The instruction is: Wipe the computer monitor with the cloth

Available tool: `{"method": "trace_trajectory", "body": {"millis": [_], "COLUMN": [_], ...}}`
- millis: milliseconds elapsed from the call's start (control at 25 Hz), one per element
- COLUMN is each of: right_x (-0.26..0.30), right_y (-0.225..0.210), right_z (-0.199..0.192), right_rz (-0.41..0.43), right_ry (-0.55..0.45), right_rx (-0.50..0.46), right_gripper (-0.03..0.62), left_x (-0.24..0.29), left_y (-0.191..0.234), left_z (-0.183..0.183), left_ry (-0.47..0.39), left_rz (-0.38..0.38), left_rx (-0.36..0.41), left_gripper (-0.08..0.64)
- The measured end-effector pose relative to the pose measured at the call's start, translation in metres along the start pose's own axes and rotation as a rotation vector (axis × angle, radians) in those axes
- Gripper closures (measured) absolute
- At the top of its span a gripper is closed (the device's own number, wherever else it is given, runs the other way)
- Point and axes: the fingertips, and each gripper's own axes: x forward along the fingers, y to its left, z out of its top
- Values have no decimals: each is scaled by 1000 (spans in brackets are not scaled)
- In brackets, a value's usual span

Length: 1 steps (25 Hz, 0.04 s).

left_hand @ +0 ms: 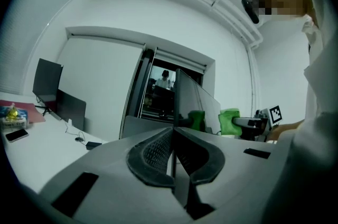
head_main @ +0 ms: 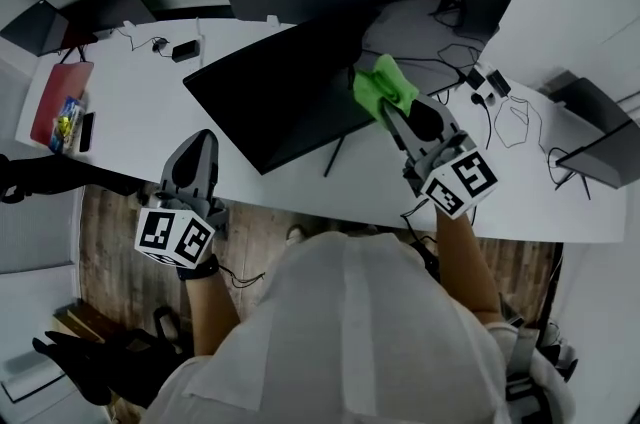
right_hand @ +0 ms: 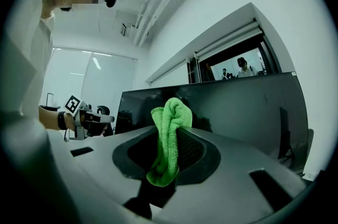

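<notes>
An office room, with a long white bench (head_main: 130, 107) running across it and more dark screens along its far side. Cables and a power strip (head_main: 485, 84) trail over the right end, and a red folder (head_main: 60, 102) lies at the far left. The computer monitor (head_main: 280, 97) stands mid-bench on its stand, screen turned towards the person.

The right hand-held gripper (head_main: 388, 108) is clamped on a bunched green cloth (right_hand: 169, 133). It holds the cloth up at the right end of the monitor, near the top edge. From here I can't say whether the cloth is pressed to the glass or just beside it. The left hand-held gripper (head_main: 200, 144) hangs off the near edge of the bench, left of the monitor. Its jaws are together with nothing between them, and it touches nothing.

I'd judge the wiping to be at or near its start, with the cloth brought to one corner of the screen. The next move calls for light, even pressure and a steady sweep leftwards across the panel. The grip has to stay firm enough that the cloth doesn't slip, and the push gentle enough that the monitor doesn't rock on its stand.
</notes>
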Motion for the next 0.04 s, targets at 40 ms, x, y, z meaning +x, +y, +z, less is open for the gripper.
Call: {"method": "trace_trajectory", "body": {"millis": [40], "right_x": [0], "right_y": [-2], "right_z": [0], "right_rz": [5], "right_ry": [2], "right_rx": [0], "right_gripper": [520], "left_x": [1], "left_y": [-2], "left_z": [0], "left_ry": [0], "left_rz": [7], "left_rx": [-2], "left_gripper": [543]}}
